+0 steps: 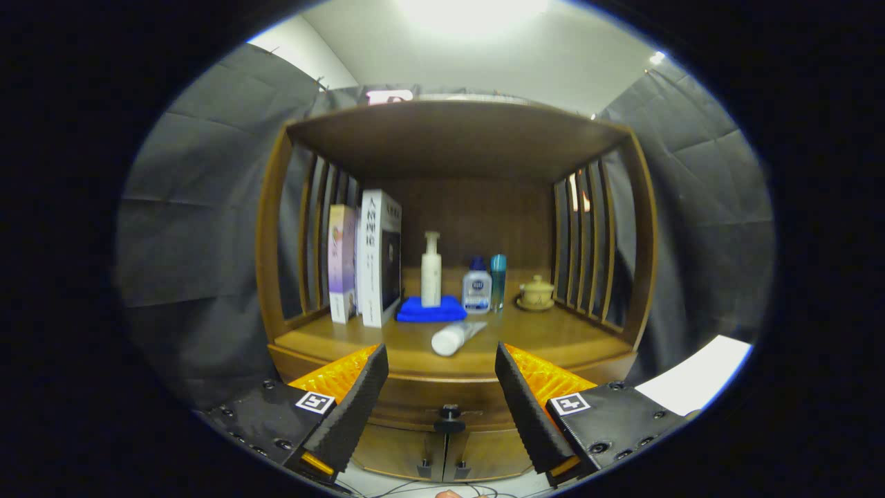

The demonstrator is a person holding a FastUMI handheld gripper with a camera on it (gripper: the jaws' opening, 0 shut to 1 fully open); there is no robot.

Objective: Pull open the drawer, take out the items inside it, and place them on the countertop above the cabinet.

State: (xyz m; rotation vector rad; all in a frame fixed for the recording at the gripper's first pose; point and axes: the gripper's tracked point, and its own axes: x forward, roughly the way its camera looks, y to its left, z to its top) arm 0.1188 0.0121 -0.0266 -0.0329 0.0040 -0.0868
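Note:
A wooden cabinet stands ahead of me, its countertop point(553, 339) bare at the right front. A white tube point(456, 337) lies on the countertop near its front edge, just beyond my fingers. Below the countertop is the drawer front point(422, 401), pushed in, with a dark round knob point(449, 417) seen low between my fingers. My gripper point(441, 366) is open, its fingers wide apart with nothing between them, a short way back from the cabinet front.
At the back of the countertop stand books point(366, 259) on the left, a white pump bottle point(431, 270) on a blue cloth point(430, 309), two small bottles point(484, 285) and a lidded ceramic cup point(536, 292). Slatted side walls and a shelf roof enclose the countertop. Cabinet doors point(442, 453) lie below the drawer.

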